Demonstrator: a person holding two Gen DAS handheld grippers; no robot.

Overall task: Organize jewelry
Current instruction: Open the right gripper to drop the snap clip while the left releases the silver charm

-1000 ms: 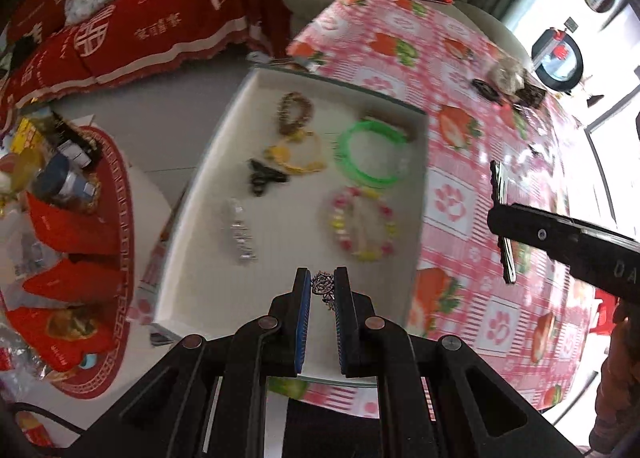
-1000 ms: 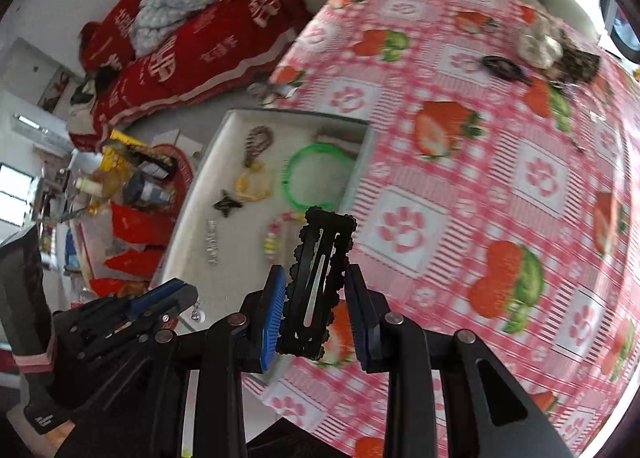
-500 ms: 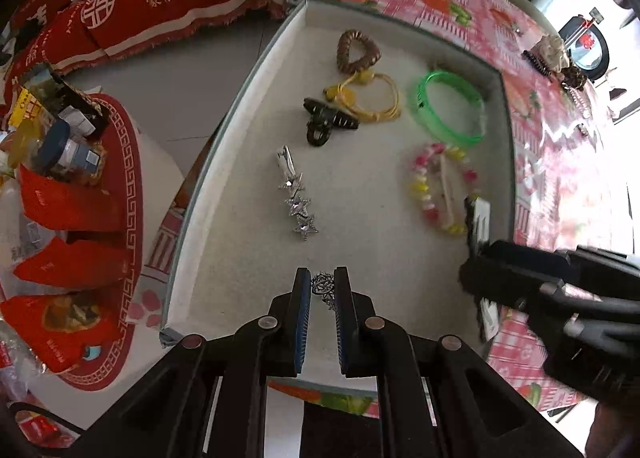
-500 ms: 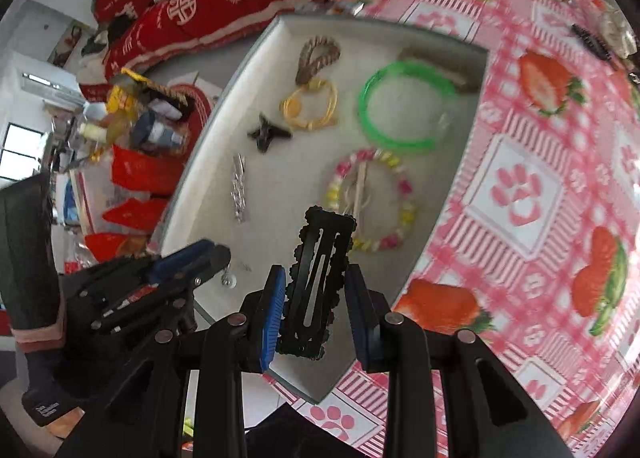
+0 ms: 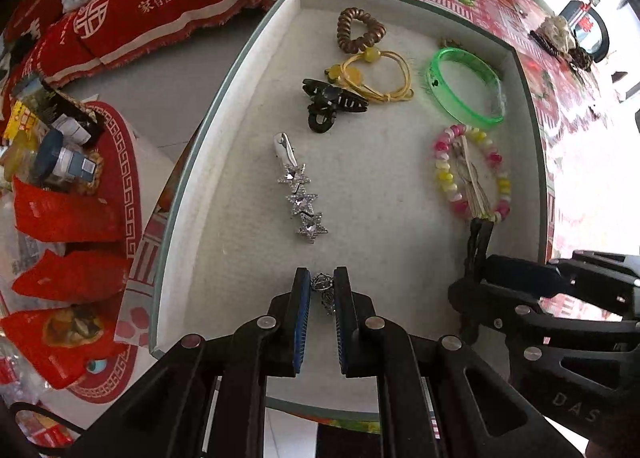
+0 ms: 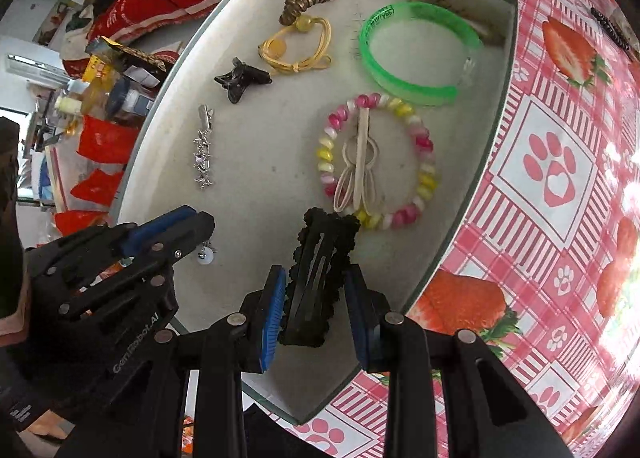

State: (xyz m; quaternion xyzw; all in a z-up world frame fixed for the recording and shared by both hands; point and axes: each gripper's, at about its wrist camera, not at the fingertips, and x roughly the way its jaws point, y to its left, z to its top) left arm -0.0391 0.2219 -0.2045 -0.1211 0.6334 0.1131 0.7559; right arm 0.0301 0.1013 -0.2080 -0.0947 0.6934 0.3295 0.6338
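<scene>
Hovering over the near end of the white tray (image 5: 224, 162), the left tool (image 5: 322, 290) is clenched on a small silver filigree earring (image 5: 323, 285), pinched between its blue pads. In the right wrist view the same earring's white bead (image 6: 206, 257) dangles below the left tool (image 6: 188, 224), just above the tray floor.

The right tool (image 6: 316, 298) grips a black scalloped snap clip (image 6: 320, 274), held upright between its pads over the tray's near right portion. The clip's top end sits just beside the lower edge of the pink, white and yellow beaded bracelet (image 6: 376, 162).

Tray contents, left wrist view, clock directions from tray centre:
- Silver star hair clip (image 5: 298, 190) near centre, lying lengthwise, directly ahead of the left tool.
- Black claw clip (image 5: 332, 104) at 12 o'clock.
- Yellow cord hair tie (image 5: 376, 78) just beyond it, touching the claw clip.
- Brown spiral hair tie (image 5: 360, 30) at the far end, about 12 o'clock.
- Green bangle (image 5: 464, 88) at 2 o'clock.
- Beaded bracelet (image 5: 472, 178) at 3 o'clock, ringing a cream hair clip (image 6: 360, 162).

The tray rests on a surface covered with a red strawberry-and-paw-print cloth (image 6: 560, 178).
</scene>
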